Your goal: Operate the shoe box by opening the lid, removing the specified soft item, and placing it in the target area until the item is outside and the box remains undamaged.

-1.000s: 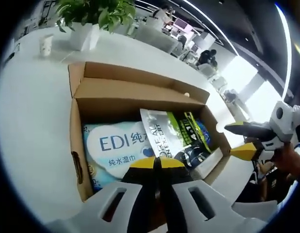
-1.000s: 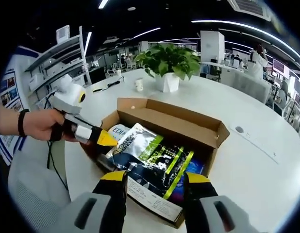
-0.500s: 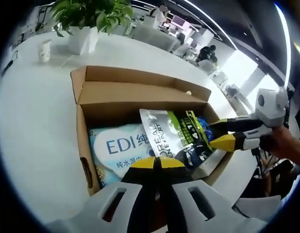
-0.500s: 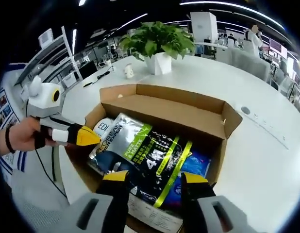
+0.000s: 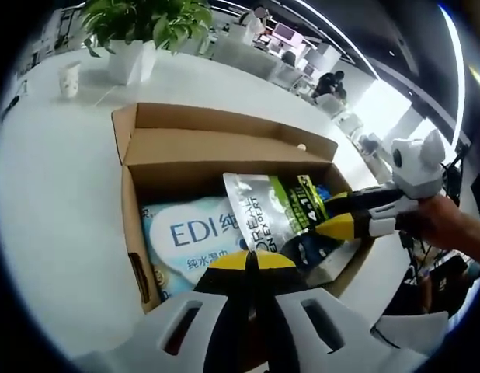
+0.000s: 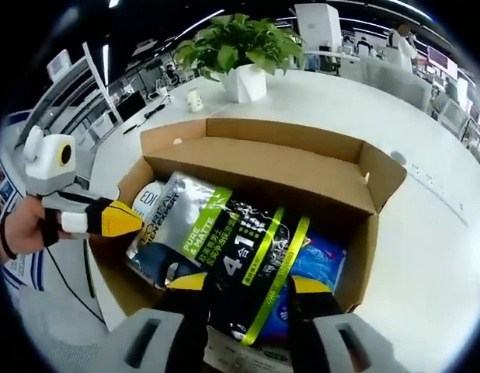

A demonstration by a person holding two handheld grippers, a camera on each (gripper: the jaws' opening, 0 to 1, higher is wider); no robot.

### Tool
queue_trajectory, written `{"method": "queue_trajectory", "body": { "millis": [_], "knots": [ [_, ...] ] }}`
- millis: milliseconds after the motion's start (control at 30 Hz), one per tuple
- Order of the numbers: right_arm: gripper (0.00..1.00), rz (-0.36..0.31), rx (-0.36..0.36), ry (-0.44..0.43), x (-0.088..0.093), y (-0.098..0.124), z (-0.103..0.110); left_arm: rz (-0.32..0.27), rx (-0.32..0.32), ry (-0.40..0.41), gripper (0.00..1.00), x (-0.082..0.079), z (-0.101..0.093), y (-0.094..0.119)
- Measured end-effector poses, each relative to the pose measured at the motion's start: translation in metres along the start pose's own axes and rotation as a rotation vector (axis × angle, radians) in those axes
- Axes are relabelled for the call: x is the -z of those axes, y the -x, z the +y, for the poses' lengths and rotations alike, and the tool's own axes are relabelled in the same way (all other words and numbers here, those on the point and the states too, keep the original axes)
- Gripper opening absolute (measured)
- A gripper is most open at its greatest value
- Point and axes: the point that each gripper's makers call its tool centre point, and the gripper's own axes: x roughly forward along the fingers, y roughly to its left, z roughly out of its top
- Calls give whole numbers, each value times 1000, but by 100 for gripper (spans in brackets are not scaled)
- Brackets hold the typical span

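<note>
Shoe box (image 6: 333, 167) sits open on the white table (image 6: 442, 256), lid flap folded back; inside it the silver-green pouch (image 6: 224, 249) lies on top, overlapping the EDI wipes pack (image 5: 189, 233) and a blue pack (image 6: 318, 264). To lift cleanly, pinch only the pouch's soft near edge and pull up without dragging the box wall. Right gripper (image 6: 248, 286) jaws apart, straddling the pouch's near edge, not yet clamped; left gripper (image 5: 252, 260) jaws together, empty, just at the box's near wall.

A potted plant (image 6: 238, 48) and a paper cup (image 5: 70, 79) are sitting on the white desk (image 5: 46, 179); ceiling strip lights (image 5: 333, 31) are glowing over the open office.
</note>
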Motion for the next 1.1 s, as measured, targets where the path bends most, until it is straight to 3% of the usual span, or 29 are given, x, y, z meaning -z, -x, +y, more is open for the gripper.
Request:
{"method": "queue_trajectory", "body": {
  "millis": [167, 300, 533, 800, 1100],
  "knots": [
    [28, -28, 6, -36, -4, 3, -4, 11, 22, 30, 0, 2, 0, 0],
    [20, -52, 7, -113, -5, 2, -14, 13, 44, 68, 0, 3, -1, -1],
    [11, -59, 10, -132, -4, 1, -14, 10, 100, 174, 3, 4, -4, -1],
    [0, -71, 30, -131, -5, -1, -21, 39, 90, 151, 3, 3, -9, -3],
    [0, -95, 17, -179, -8, 1, -21, 32, 65, 129, 0, 3, -9, -5]
  ]
}}
